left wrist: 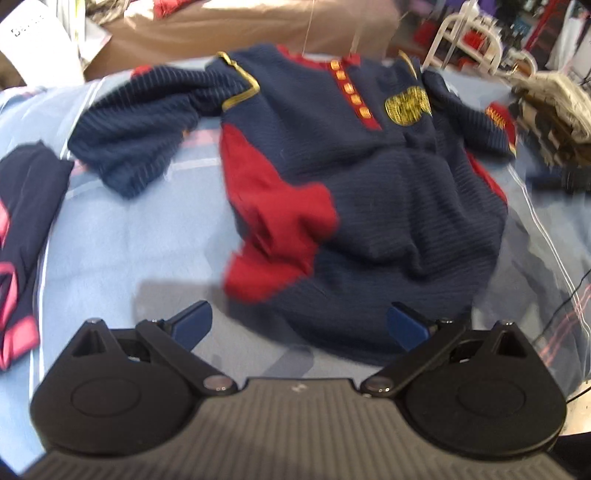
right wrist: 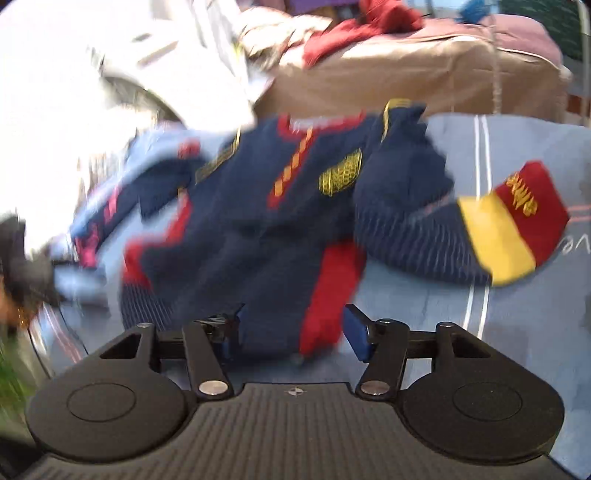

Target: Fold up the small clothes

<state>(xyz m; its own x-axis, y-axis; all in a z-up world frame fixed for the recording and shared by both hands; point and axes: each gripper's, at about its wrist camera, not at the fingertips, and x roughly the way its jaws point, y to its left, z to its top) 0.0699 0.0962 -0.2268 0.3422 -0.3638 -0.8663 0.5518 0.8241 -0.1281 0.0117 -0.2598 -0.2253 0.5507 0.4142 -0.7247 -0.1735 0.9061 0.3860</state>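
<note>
Nearest in the left wrist view: left gripper [left wrist: 300, 326], blue fingers [left wrist: 192, 325] spread wide, pinching nothing, just short of the hem of a navy-and-red sweater [left wrist: 388, 192]. Sweater spread face up on a light blue sheet [left wrist: 122, 251], sleeves rumpled outward. Folded navy-and-pink garment [left wrist: 26, 236] lying at left; pale heap of clothes [left wrist: 554, 118] at right; brown box [left wrist: 236, 33] behind.

From the right wrist: right gripper [right wrist: 291, 332] parted, sweater [right wrist: 258, 221] hem lying between the fingers, not visibly pinched. Red-and-yellow cuff [right wrist: 517, 225] off to the right. Blurred white clutter [right wrist: 110, 62] at upper left.
</note>
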